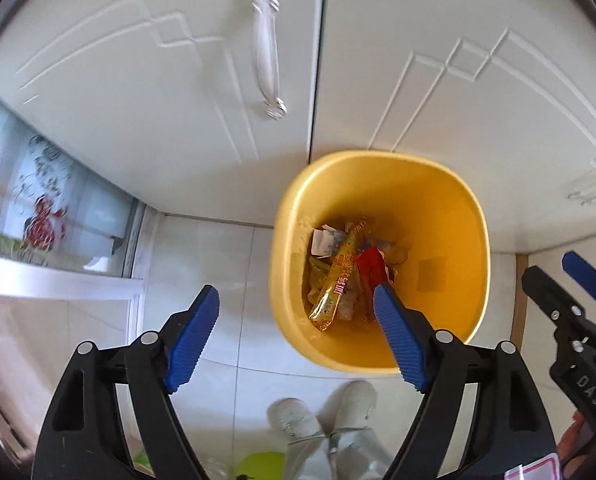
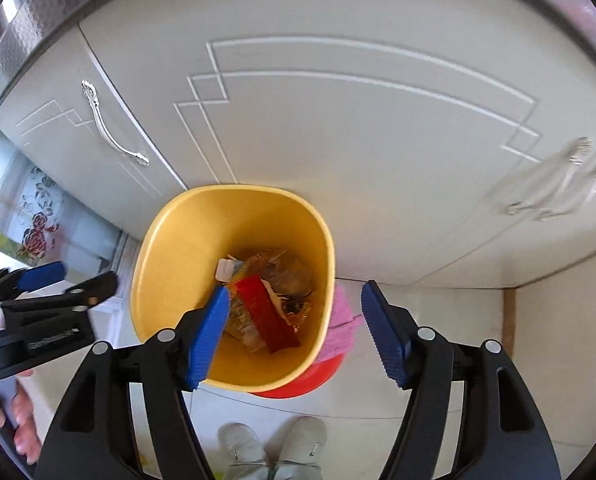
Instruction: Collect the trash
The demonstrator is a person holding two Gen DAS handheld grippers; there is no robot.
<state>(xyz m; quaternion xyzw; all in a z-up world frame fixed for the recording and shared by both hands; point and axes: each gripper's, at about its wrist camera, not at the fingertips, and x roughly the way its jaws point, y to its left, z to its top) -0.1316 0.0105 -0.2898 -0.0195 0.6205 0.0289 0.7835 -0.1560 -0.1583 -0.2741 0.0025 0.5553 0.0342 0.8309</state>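
A yellow trash bin (image 1: 450, 224) stands on the tiled floor against white cabinet doors; it also shows in the right wrist view (image 2: 170, 248). Inside lie wrappers: a long gold snack wrapper (image 1: 338, 276), a red packet (image 1: 372, 266) (image 2: 266, 312) and crumpled clear plastic (image 2: 286, 268). My left gripper (image 1: 296, 300) is open and empty above the bin's left rim. My right gripper (image 2: 294, 304) is open and empty above the bin's right side. Each gripper shows at the edge of the other's view (image 1: 574, 276) (image 2: 58, 280).
White cabinet doors (image 1: 178, 80) with silver handles (image 1: 266, 40) (image 2: 114, 128) rise behind the bin. A red basin (image 2: 302, 380) with a pink cloth (image 2: 340, 320) sits right of the bin. The person's white shoes (image 2: 274, 440) stand on the floor tiles below. A glass door with flower print (image 1: 42, 200) is at left.
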